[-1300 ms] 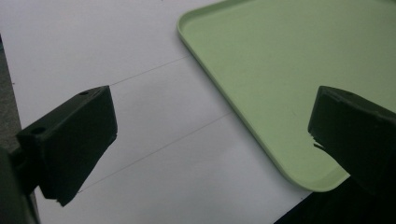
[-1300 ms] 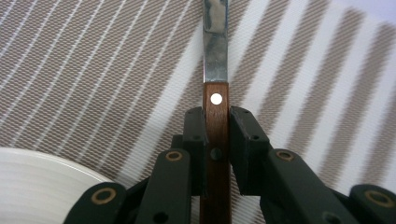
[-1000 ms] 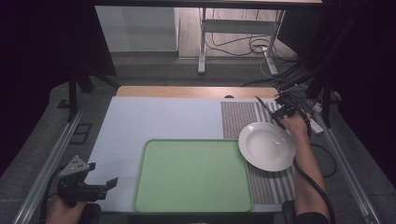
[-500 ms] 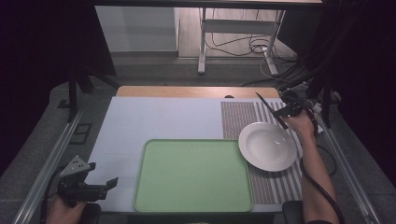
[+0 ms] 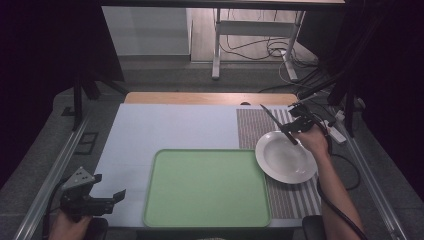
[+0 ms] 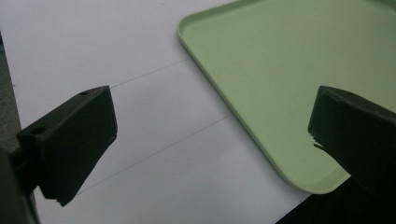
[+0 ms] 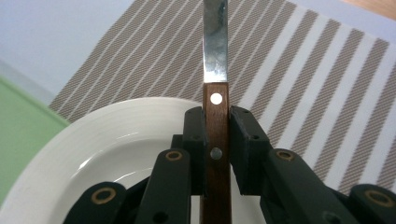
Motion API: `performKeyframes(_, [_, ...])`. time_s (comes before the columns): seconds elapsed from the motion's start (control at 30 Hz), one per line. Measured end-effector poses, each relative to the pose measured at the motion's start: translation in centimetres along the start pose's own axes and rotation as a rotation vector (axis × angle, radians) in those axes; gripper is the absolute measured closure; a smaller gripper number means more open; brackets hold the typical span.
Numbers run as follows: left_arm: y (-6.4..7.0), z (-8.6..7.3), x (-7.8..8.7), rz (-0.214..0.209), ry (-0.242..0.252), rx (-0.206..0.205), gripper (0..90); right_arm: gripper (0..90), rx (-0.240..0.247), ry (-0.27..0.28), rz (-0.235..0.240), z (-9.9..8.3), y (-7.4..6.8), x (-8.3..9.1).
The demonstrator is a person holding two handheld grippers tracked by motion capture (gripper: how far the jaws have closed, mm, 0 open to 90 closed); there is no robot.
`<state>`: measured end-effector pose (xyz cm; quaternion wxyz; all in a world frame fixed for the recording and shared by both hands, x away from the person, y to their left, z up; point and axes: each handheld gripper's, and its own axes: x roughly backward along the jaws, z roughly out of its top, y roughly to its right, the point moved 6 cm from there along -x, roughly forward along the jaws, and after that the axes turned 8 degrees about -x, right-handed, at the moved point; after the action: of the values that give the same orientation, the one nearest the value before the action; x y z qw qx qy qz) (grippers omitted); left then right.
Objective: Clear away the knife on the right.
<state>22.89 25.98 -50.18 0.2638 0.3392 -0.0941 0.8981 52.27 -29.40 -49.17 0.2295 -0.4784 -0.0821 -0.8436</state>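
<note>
A knife [image 7: 216,93] with a brown wooden handle and steel blade is clamped in my right gripper [image 7: 216,135], blade pointing away over the striped placemat [image 7: 299,84]. In the high view that knife [image 5: 274,124] hangs above the far rim of a white plate [image 5: 286,159], with the right gripper [image 5: 295,126] beside the person's hand. The plate [image 7: 107,140] lies just under the jaws. My left gripper [image 5: 107,197] is at the table's near left corner, open and holding nothing. Its jaws stand wide apart over the white tabletop next to the green tray [image 6: 289,74].
The green tray [image 5: 206,187] lies at the front middle, its right edge touching the plate. The striped placemat [image 5: 260,127] covers the table's right side. A wooden strip [image 5: 210,98] runs along the far edge. Metal rails flank the table.
The right gripper has carried the knife a little farther back and up, from over the plate's middle to its far rim. The left gripper has stayed put.
</note>
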Motion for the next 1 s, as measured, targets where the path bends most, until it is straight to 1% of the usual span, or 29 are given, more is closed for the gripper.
performKeyframes(0.33, [0.0, 0.0, 0.0, 0.0, 0.003, 0.0, 0.9, 77.6, 0.026, -0.013, 0.033, -2.0, -3.5, 0.4])
performKeyframes(0.43, [0.0, 0.0, 0.0, 0.0, 0.002, -0.002, 0.9, 77.6, 0.044, -0.015, 0.038, -2.8, -4.8, 0.7])
performKeyframes(0.6, [0.0, 0.0, 0.1, -0.001, 0.009, 0.001, 0.8, 77.6, 0.075, -0.019, 0.061, -3.8, -6.8, 1.0])
performKeyframes(0.67, [-0.1, 0.0, 0.2, -0.004, 0.017, 0.006, 0.6, 77.6, 0.09, -0.023, 0.067, -4.3, -7.7, 1.2])
performKeyframes(0.7, [-0.1, 0.0, 0.2, -0.007, 0.023, 0.012, 0.2, 77.6, 0.103, -0.026, 0.075, -4.8, -8.6, 1.4])
performKeyframes(0.73, [-0.2, 0.0, 0.3, -0.009, 0.028, 0.014, 0.2, 77.6, 0.103, -0.026, 0.075, -4.8, -8.6, 1.4])
performKeyframes(0.77, [-0.2, 0.0, 0.3, -0.012, 0.035, 0.023, 0.0, 77.6, 0.114, -0.027, 0.084, -5.2, -9.3, 1.5])
performKeyframes(0.8, [-0.3, 0.0, 0.4, -0.014, 0.042, 0.03, 0.0, 77.6, 0.114, -0.027, 0.084, -5.2, -9.3, 1.5])
performKeyframes(1.0, [-0.7, -0.1, 0.7, -0.028, 0.076, 0.077, 0.0, 77.6, 0.141, -0.03, 0.116, -6.5, -11.8, 2.0])
